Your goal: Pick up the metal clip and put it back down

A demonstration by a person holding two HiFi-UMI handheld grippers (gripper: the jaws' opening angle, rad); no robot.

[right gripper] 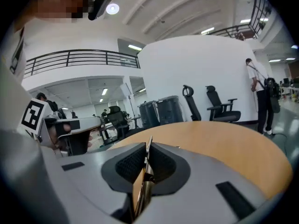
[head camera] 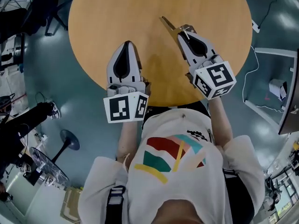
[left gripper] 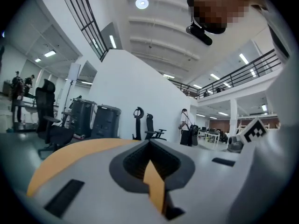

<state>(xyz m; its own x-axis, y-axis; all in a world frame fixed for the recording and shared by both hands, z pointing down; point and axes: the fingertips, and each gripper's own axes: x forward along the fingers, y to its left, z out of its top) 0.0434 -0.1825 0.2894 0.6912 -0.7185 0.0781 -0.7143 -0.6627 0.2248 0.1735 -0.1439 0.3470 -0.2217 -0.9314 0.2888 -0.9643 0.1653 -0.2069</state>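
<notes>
Over the near half of the round worktop [head camera: 140, 8]: metal clip [head camera: 167, 24] clamped in the right gripper [head camera: 185, 31].

The right gripper's jaws were closed flat on the clip's sides, with its brass-coloured length projecting forward past the tips. This edge-on grip probably kept the clip aligned for lowering onto the wood. Whether its free end touched the worktop could not be determined. The left gripper [head camera: 126, 45] had its jaws together on nothing and was held near the right gripper, clear of the clip and apparently idle. The worktop was smooth, light wood. Around it lay a glossy grey-green floor [head camera: 42, 69] with loose cables [head camera: 256, 62]. Beyond stood office chairs [right gripper: 219, 104], dark bins [right gripper: 161, 110], a white curved wall [right gripper: 196, 64] and a railed mezzanine [right gripper: 70, 57].
</notes>
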